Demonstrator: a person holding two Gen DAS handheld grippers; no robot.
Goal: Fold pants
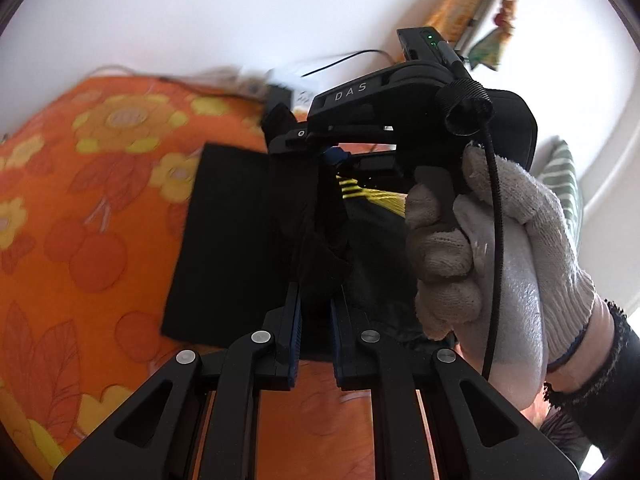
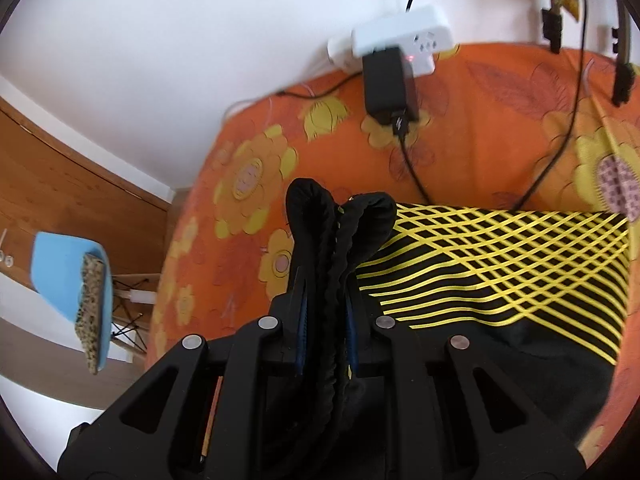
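Midway through folding: left gripper (image 1: 316, 300) and right gripper (image 2: 326, 300) each clamped on bunched pants (image 2: 500, 248), not yet laid flat, frame centre.

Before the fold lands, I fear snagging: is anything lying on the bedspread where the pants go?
Black cables cross the bedspread just beyond the pants, running from a charger. Both tools already grip fabric.

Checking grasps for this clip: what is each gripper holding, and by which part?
Both are shut on the black pants: right gripper on the bunched waistband, left gripper on a gathered fabric fold.
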